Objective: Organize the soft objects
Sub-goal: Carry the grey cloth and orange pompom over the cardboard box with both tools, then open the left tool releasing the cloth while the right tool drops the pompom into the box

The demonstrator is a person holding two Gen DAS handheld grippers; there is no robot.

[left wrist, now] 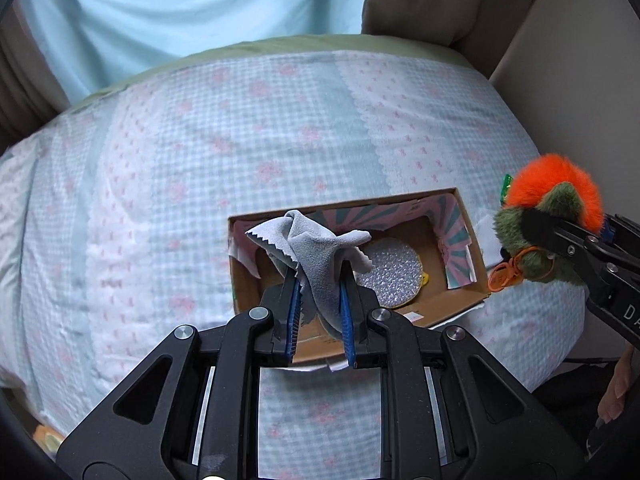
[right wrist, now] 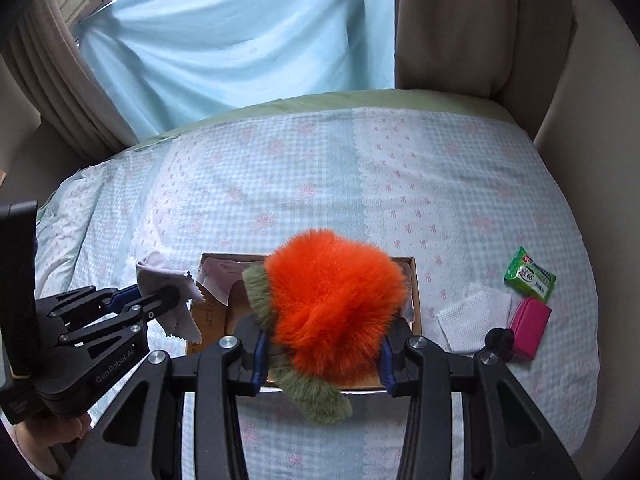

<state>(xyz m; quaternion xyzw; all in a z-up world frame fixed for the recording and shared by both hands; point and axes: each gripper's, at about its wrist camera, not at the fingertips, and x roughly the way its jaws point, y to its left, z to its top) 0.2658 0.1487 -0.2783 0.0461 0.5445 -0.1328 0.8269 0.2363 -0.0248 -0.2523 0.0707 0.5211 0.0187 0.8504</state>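
One grey cloth [left wrist: 320, 264] was pinched between the closed left gripper [left wrist: 320, 300] jaws, above one cardboard box [left wrist: 478, 256]. One orange plush [right wrist: 332, 312] was clamped by the right gripper [right wrist: 324, 356].

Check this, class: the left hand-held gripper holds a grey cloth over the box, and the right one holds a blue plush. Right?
Not quite. The plush in the right hand-held gripper is orange and green, as the right wrist view shows. The left hand-held gripper does hold the grey cloth over the box.

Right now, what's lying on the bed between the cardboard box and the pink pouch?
A white folded tissue lies on the bedspread between the cardboard box and the pink pouch, which overlaps its right edge. The right wrist view shows it.
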